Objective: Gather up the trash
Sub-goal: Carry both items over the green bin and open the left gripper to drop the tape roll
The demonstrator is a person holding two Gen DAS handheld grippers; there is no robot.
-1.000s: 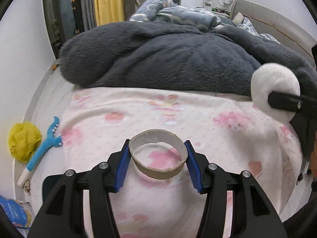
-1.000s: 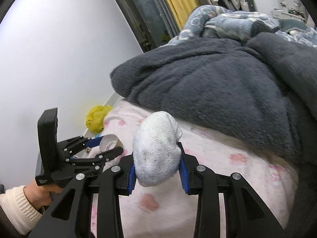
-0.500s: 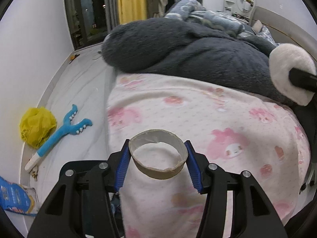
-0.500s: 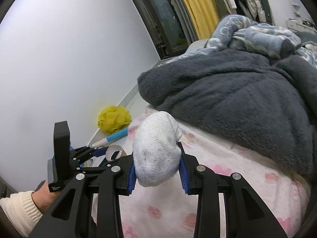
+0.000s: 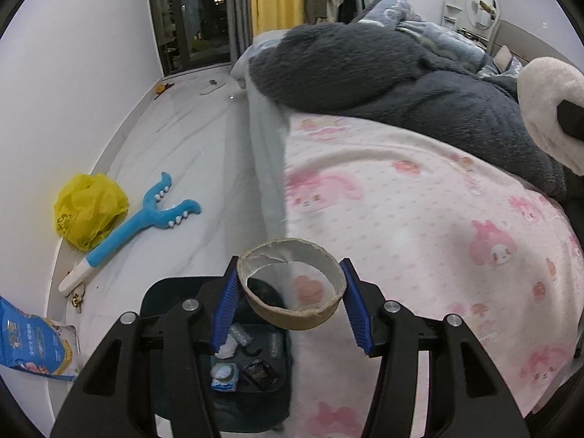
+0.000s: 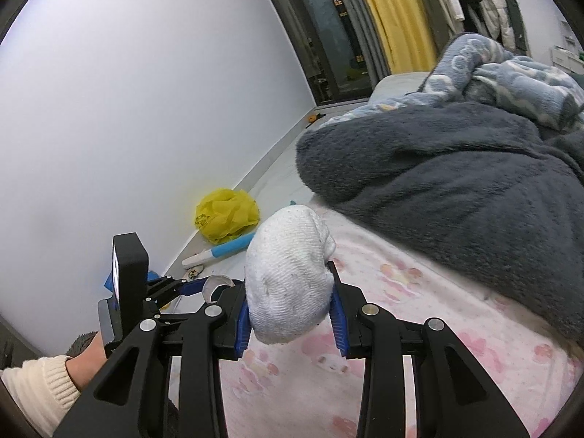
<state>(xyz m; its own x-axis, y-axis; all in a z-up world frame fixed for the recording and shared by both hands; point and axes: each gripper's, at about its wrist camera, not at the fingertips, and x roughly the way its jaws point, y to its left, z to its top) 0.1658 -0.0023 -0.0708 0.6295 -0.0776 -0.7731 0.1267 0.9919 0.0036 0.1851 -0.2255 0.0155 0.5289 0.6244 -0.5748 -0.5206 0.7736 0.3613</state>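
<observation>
Now the cardboard ring, clamped in the left gripper, should be centred over the bin directly below before release; the right gripper is clamped on a white sock.

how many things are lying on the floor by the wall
3: a crumpled yellow plastic bag against the wall, a blue plush forked stick beside it, and a blue printed packet nearer the dark bin. The far floor is too small to judge.

The floor strip between the wall and the bed edge lay mostly open. A yellow plastic bag, a blue plush stick and a dark bin blocked its near end.
</observation>
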